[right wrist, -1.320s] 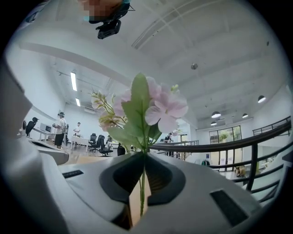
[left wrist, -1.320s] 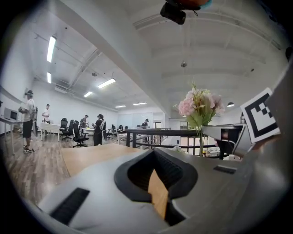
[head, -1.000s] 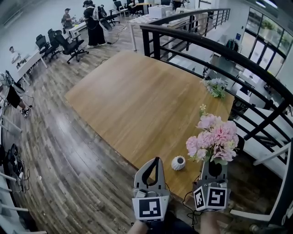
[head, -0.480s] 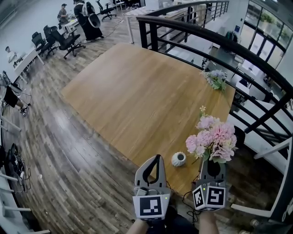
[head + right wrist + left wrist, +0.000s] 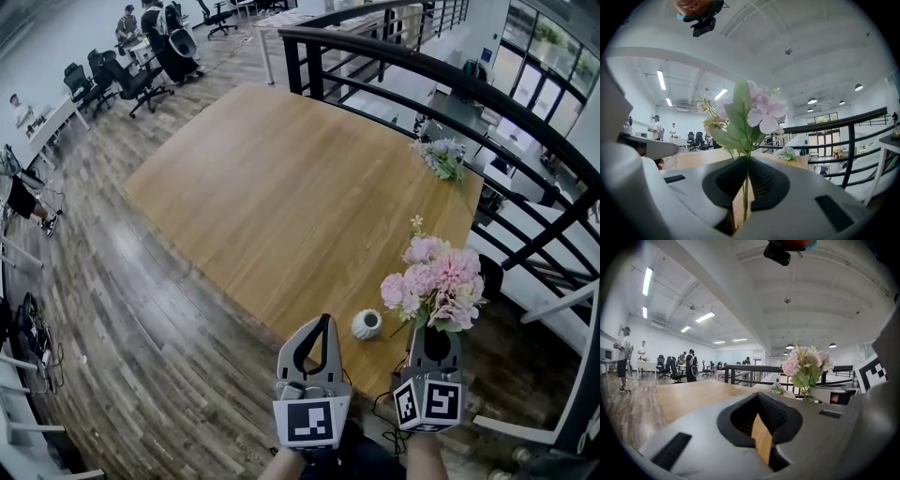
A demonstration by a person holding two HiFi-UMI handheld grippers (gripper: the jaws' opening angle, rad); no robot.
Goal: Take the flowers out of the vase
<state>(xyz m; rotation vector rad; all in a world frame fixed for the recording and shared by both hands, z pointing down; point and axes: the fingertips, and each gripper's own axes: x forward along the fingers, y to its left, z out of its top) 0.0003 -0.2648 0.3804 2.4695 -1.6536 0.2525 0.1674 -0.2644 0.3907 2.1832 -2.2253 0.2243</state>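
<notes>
I had pink flower bunch (image 5: 436, 286) pinched in right gripper (image 5: 436, 345), stem upright; white vase (image 5: 367, 324) just left (left gripper (image 5: 322, 323) closed, empty, nearer).

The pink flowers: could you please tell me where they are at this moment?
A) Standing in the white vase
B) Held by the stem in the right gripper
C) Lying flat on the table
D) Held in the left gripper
B: the right gripper is shut on the green stem, and in the head view the pink flowers stand above it, apart from the white vase.
</notes>
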